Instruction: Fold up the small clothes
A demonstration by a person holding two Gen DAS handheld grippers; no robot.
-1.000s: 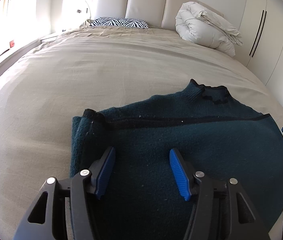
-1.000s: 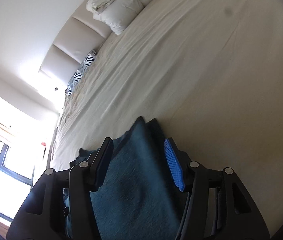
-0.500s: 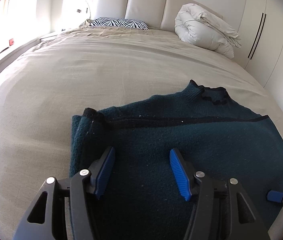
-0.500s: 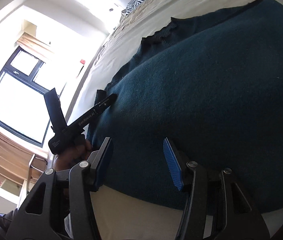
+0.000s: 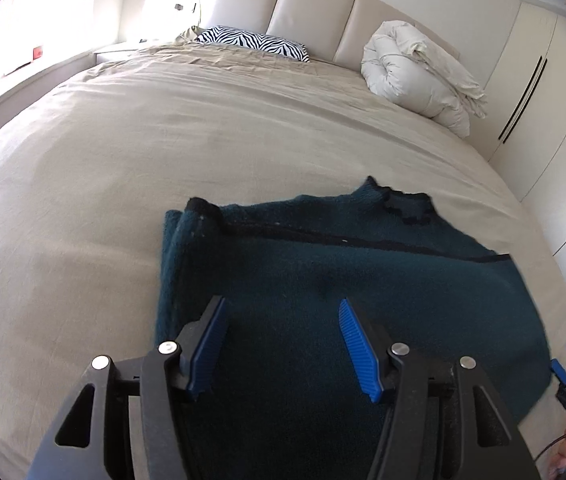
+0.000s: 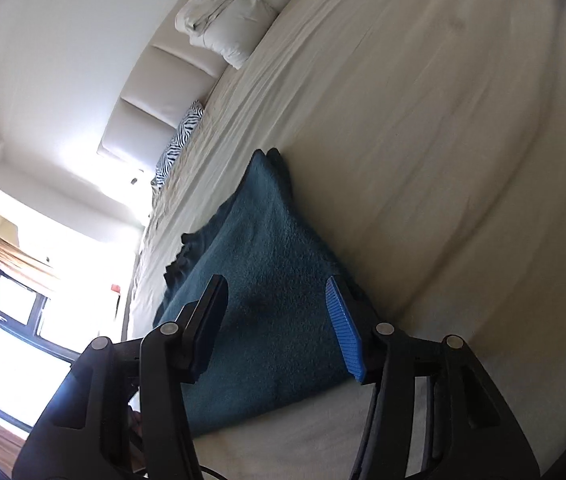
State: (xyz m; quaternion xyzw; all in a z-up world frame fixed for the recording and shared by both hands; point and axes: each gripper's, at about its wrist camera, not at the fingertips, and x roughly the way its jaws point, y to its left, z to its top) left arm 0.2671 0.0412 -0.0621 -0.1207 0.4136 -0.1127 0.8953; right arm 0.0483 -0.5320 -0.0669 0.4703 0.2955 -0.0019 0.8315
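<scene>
A dark teal knit sweater (image 5: 363,280), fuzzy in texture and trimmed with a black band, lies partly folded on the beige sheet of a wide bed (image 5: 143,152), near its foot end. The left gripper (image 5: 279,340) hovers over the sweater's near edge, its 2 ribbed blue pads (image 5: 353,340) spread wide with nothing between them. The right gripper (image 6: 275,322) is at the sweater's right side, its black fingers also wide apart over the cloth (image 6: 267,280) and clasping nothing. Beyond the sweater, at the head of the bed, a zebra-striped pillow (image 5: 251,42) rests against the padded cream headboard (image 5: 315,12). A puffy white duvet (image 5: 419,76) is rolled into a bundle to the right of that pillow.
</scene>
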